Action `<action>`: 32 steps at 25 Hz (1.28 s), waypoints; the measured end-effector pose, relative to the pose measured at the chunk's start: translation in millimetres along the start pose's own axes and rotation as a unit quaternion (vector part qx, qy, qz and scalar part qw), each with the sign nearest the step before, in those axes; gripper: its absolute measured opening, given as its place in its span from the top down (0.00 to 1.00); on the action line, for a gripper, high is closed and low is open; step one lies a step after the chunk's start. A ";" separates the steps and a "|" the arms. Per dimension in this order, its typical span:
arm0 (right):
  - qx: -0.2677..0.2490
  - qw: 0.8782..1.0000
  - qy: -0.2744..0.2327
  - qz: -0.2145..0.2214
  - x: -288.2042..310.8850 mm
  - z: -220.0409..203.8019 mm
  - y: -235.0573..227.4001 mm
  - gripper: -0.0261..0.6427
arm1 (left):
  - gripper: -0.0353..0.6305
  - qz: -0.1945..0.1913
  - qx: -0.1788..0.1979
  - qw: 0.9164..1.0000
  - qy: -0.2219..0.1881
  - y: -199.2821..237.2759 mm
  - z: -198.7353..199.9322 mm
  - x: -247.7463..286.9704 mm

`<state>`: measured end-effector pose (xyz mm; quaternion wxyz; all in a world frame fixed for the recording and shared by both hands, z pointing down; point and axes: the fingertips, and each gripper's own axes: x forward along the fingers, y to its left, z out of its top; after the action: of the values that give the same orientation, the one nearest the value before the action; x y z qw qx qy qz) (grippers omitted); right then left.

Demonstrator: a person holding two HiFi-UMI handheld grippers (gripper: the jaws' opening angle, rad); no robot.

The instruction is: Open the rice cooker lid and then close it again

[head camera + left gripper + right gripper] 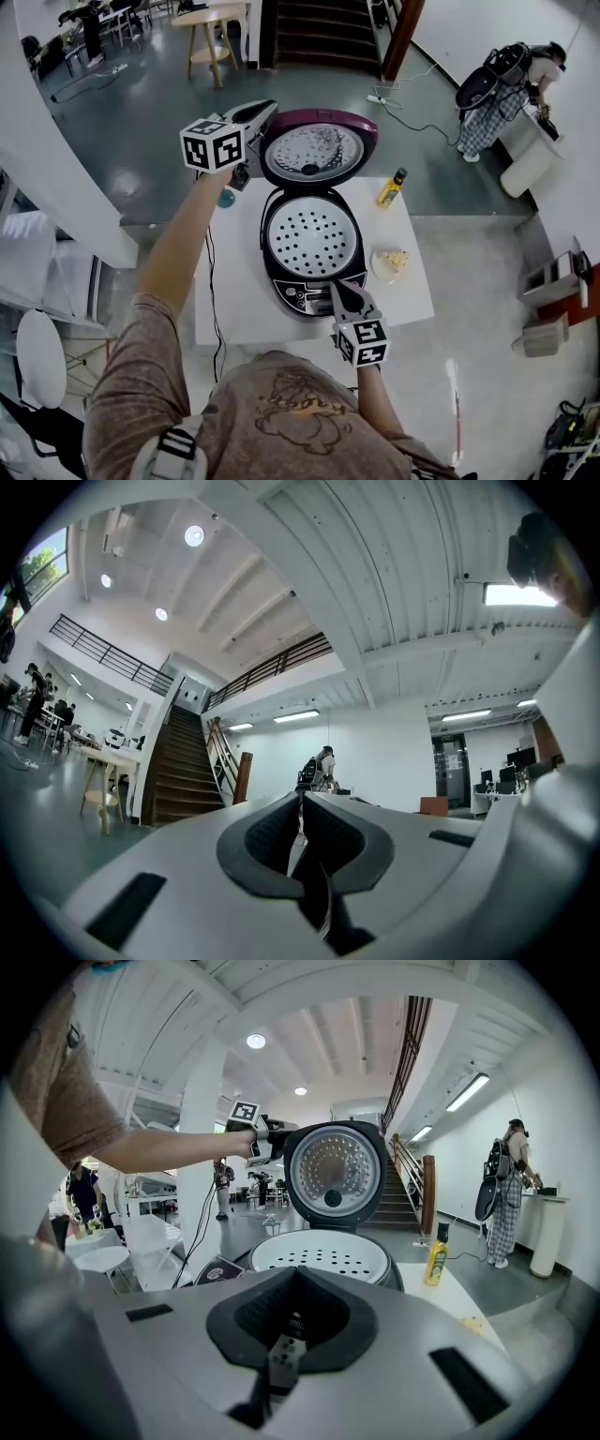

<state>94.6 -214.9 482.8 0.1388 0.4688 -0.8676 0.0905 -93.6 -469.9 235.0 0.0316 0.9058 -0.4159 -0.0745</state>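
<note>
A white surface [412, 302] stands on a grey floor. Taking its middle as the dial's centre, a yellow bottle [391, 187] with a dark cap stands upright between one and two o'clock. A small dish [378, 267] holding something pale yellow sits at three. A black cable [210, 272] runs along the nine o'clock edge. Farther off, a dark staircase [323, 28] rises at twelve and a wooden stool [211, 28] stands at eleven. A person [506, 89] carrying a backpack faces a white counter at two, and a white chair [42, 356] sits at eight.
</note>
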 end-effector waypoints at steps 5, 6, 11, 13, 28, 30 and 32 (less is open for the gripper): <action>0.000 1.000 -0.001 0.001 -1.2 1.5 0.4 0.96 | 0.91 -0.006 -0.003 1.000 -0.013 -0.2 4.1 -13.1; 0.001 1.000 0.000 0.002 -1.1 1.8 0.5 0.96 | 0.91 -0.009 -0.003 1.000 -0.015 -0.3 4.5 -16.4; 0.005 1.000 0.000 0.008 -1.0 1.6 -0.5 0.96 | 0.66 -0.046 0.015 0.999 -0.005 -9.9 -1.1 -27.3; 0.009 1.000 0.001 0.012 -0.9 1.1 -0.7 0.96 | 0.56 -0.056 0.022 0.998 0.001 -13.9 -4.6 -29.6; 0.007 1.000 0.002 0.019 -0.7 1.1 1.8 0.96 | 0.35 -0.111 0.060 0.990 0.062 -42.6 -34.7 -17.6; 0.006 1.000 0.002 0.018 -0.9 1.7 1.6 0.96 | 0.35 -0.108 0.056 0.991 0.059 -42.3 -33.9 -16.9; 0.005 1.000 0.002 0.016 -1.0 1.7 1.1 0.96 | 0.35 -0.106 0.053 0.991 0.058 -42.6 -33.1 -16.6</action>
<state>93.9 -213.9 480.9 0.1366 0.4552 -0.8743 0.0983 -67.0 -429.7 264.5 -0.0006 0.9481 -0.3180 -0.0028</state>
